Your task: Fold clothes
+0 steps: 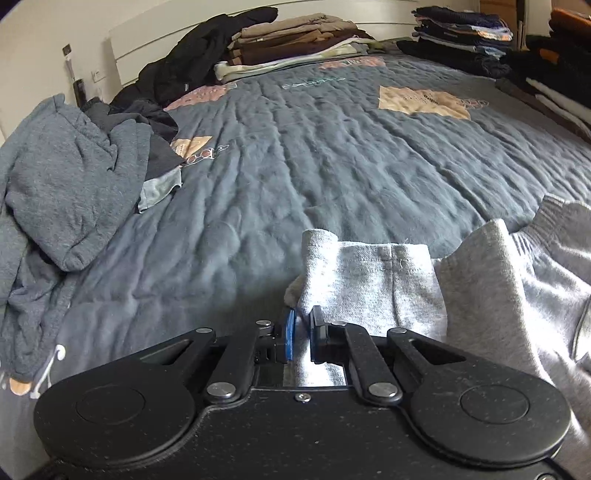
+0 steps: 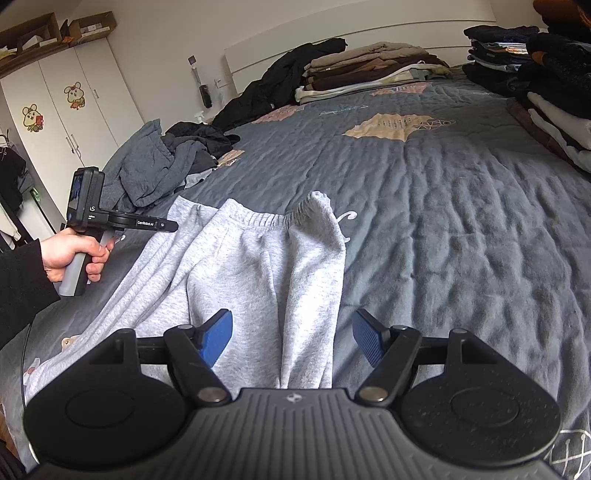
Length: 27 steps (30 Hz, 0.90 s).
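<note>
Light grey sweatpants (image 1: 369, 280) (image 2: 258, 266) lie rumpled on the blue-grey quilt (image 1: 332, 147) (image 2: 461, 221), with the elastic waistband (image 2: 273, 221) at the far end. My left gripper (image 1: 300, 334) is shut on a corner of the grey cloth, which bunches up just past its blue pads. In the right wrist view the left gripper (image 2: 171, 225) shows at the left edge of the pants, held by a hand (image 2: 70, 258). My right gripper (image 2: 293, 339) is open above a fold of the pants, and its pads are clear of the cloth.
A heap of unfolded grey and dark clothes (image 1: 55, 192) (image 2: 147, 173) sits at the left of the bed. Folded stacks (image 1: 295, 40) (image 2: 369, 66) line the headboard, and more stacks (image 1: 461, 33) (image 2: 546, 92) run along the right side. A white wardrobe (image 2: 55, 110) stands at the left.
</note>
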### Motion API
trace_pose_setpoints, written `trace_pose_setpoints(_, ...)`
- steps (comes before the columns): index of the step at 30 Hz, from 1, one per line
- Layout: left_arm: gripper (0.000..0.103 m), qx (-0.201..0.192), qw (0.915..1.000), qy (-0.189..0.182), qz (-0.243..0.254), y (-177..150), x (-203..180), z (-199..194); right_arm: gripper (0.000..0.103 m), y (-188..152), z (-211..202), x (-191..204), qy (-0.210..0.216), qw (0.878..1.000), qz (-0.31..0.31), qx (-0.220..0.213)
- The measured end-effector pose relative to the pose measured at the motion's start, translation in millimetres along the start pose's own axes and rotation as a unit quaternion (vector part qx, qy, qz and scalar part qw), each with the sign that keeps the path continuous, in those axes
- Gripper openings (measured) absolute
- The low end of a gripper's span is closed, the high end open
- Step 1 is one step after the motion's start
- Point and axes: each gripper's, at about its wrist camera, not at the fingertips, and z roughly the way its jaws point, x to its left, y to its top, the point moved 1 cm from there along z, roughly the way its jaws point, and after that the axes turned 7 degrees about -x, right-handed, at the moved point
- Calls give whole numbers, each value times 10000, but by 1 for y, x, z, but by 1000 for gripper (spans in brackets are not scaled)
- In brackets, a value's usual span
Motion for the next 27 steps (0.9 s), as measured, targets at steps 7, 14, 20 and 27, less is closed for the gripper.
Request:
trace_pose_setpoints(7,8,-47,9997,94,-212,-1,8,-4,71,1,-2,-1,-11,10000,-15,-21)
trace_pose_setpoints(14,14,-112,9979,-208,-606,11,12,-36,71,4,-2,-6,-68,9999,59,-88)
trace_pose_setpoints(20,28,-537,9882,-406,-1377,-1,-11,-114,71,14,4,-22,-360,9988,186,-272)
trace_pose_setpoints(27,36,-748,9698,-1313,-1915,-33,-66,-162,71,62,61,-43,-101,9998,52,-142)
